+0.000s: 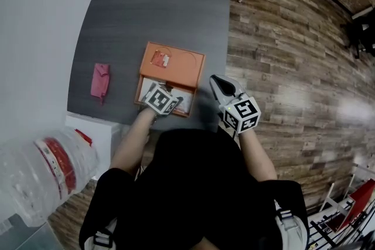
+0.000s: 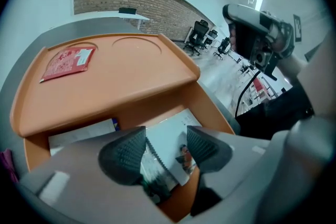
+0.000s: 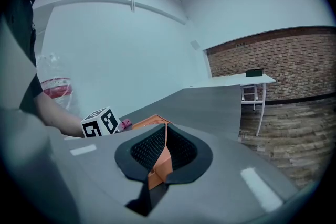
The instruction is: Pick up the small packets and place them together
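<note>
Left gripper [image 2: 165, 135] angled down into orange tray [image 2: 136, 78], jaws apart around a white packet [image 2: 164, 148], right gripper [image 3: 164, 136] closed and empty beside it, red packet [image 2: 67, 62] on upper shelf.

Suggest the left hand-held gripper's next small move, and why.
Probably close the left hand-held gripper on the white packet: its jaws stand open with that serrated-edged packet between the pads, in the lower compartment of the orange tray. The right hand-held gripper is shut on the tray's edge, seemingly steadying it.
</note>
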The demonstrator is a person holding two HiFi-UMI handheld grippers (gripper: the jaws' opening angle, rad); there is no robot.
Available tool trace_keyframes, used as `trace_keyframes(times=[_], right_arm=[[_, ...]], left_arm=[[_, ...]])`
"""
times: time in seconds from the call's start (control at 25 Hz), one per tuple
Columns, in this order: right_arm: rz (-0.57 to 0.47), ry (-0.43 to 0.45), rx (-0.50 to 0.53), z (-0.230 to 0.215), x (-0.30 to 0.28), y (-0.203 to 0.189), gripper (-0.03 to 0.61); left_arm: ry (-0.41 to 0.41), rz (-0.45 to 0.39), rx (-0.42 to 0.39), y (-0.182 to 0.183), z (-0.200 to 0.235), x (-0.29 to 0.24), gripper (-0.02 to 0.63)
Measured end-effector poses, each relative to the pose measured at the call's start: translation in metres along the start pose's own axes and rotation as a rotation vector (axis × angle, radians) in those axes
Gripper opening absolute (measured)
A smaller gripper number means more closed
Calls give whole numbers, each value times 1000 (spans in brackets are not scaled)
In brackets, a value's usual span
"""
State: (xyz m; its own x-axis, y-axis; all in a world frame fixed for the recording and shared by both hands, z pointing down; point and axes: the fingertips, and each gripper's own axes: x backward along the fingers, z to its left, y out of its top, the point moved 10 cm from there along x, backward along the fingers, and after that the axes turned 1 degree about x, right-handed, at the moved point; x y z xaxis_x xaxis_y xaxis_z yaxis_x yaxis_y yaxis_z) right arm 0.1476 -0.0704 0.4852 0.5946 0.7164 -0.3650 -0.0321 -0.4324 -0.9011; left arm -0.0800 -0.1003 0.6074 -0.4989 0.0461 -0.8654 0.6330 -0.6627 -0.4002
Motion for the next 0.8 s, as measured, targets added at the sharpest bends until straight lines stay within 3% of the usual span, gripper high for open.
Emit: trace_keyframes(times=[0.36, 0.56, 0.8], right_arm=[[5, -4, -12, -1, -2, -4, 11], [5, 3, -8, 0, -4, -2, 11], [4, 6, -3, 1, -4, -1, 11]], left_arm=[[-77, -102, 34, -3, 0, 27, 119], [-128, -126, 63, -4, -4, 34, 6], [-171, -167, 150, -7, 3, 35, 2]])
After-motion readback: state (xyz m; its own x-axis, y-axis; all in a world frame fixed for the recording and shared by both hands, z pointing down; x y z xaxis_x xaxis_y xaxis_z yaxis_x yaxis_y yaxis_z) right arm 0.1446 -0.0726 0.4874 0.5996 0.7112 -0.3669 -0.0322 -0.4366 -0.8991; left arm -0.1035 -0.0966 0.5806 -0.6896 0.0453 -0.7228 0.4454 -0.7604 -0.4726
